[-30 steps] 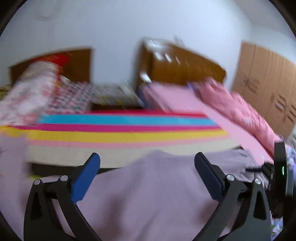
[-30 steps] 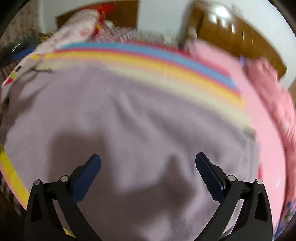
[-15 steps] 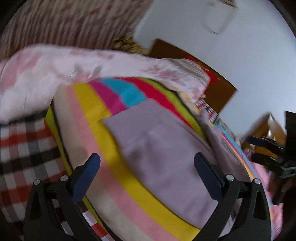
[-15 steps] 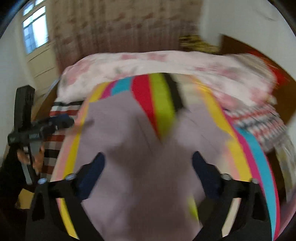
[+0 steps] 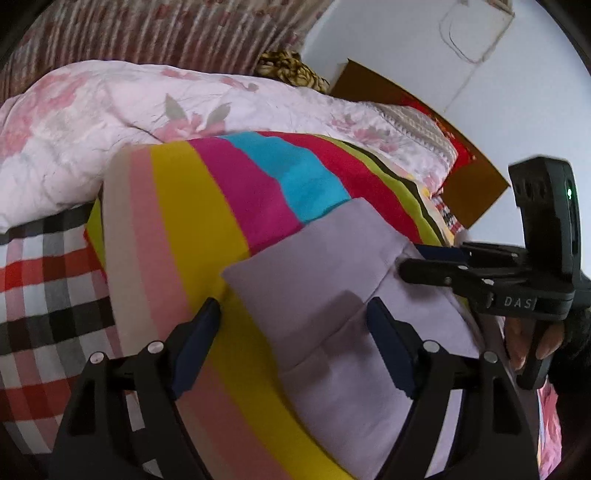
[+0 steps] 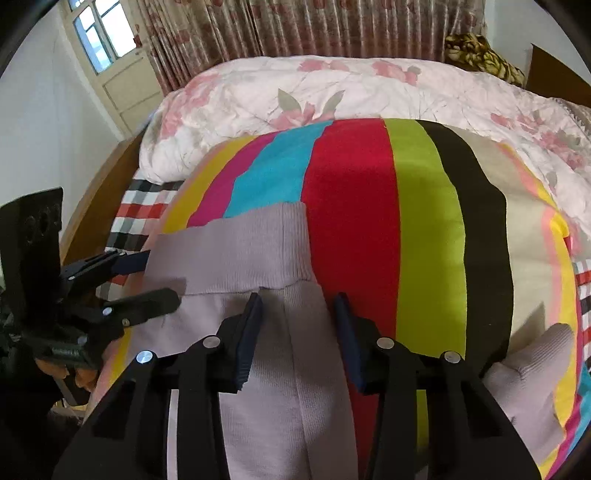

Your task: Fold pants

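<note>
Lilac pants [image 5: 332, 295] lie flat on a striped blanket [image 5: 207, 206]. Their ribbed end [image 6: 236, 247] points toward the quilt. My left gripper [image 5: 293, 325] hovers over the near-left corner of that end, jaws wide and closing, the fabric edge between them. My right gripper [image 6: 298, 317] stands over the right edge of the pants, jaws half-narrowed and closing, cloth between the pads but not pinched. Each gripper shows in the other's view: the right gripper [image 5: 417, 264] and the left gripper [image 6: 155, 280]. Another lilac piece [image 6: 528, 369] lies at the lower right.
A floral quilt [image 6: 351, 88] is bunched behind the blanket. A plaid sheet [image 5: 44, 288] covers the bed's left side. Patterned curtains [image 6: 295, 26], a window and door [image 6: 110, 55] stand beyond. A wooden headboard [image 5: 476, 184] and a white wall are at the right.
Both grippers swung round from the far beds to the ribbed end of the pants near the quilt. Both jaws narrowed, the right far more. The right gripper came in beside the left.
</note>
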`<control>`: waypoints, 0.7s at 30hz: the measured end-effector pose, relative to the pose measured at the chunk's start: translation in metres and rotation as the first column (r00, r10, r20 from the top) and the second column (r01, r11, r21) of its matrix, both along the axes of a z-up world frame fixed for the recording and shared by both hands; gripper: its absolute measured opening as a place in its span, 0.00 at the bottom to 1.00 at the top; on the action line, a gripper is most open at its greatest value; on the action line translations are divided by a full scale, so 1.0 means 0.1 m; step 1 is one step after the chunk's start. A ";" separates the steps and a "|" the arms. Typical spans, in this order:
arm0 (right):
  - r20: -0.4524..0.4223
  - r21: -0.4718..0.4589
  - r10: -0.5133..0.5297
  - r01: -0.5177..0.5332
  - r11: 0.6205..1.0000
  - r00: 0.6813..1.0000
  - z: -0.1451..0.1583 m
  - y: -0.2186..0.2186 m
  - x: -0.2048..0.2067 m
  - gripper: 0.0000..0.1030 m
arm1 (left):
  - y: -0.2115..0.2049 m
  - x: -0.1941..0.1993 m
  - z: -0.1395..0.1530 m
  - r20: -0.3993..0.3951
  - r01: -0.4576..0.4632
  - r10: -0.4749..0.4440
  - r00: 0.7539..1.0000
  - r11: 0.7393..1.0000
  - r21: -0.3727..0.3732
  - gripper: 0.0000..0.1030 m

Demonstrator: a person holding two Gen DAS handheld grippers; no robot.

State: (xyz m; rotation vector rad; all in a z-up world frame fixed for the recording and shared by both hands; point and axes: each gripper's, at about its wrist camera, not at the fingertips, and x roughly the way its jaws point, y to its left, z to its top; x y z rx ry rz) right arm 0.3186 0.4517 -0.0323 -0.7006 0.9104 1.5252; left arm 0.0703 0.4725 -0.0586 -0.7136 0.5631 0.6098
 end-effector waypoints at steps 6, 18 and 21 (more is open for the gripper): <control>0.045 0.040 -0.027 0.025 0.999 0.999 0.02 -0.06 -0.06 0.11 | -0.01 0.05 0.05 0.023 0.040 -0.040 0.999 0.999 0.018 0.04; 0.124 0.105 -0.233 0.221 0.970 0.965 0.25 0.03 0.16 0.02 | 0.15 0.42 0.17 -0.054 0.054 -0.048 0.997 0.993 0.109 0.06; 0.142 0.028 -0.242 0.241 0.970 0.960 0.02 0.09 0.20 0.04 | 0.18 0.36 0.04 -0.032 0.037 -0.034 0.999 0.995 0.098 0.14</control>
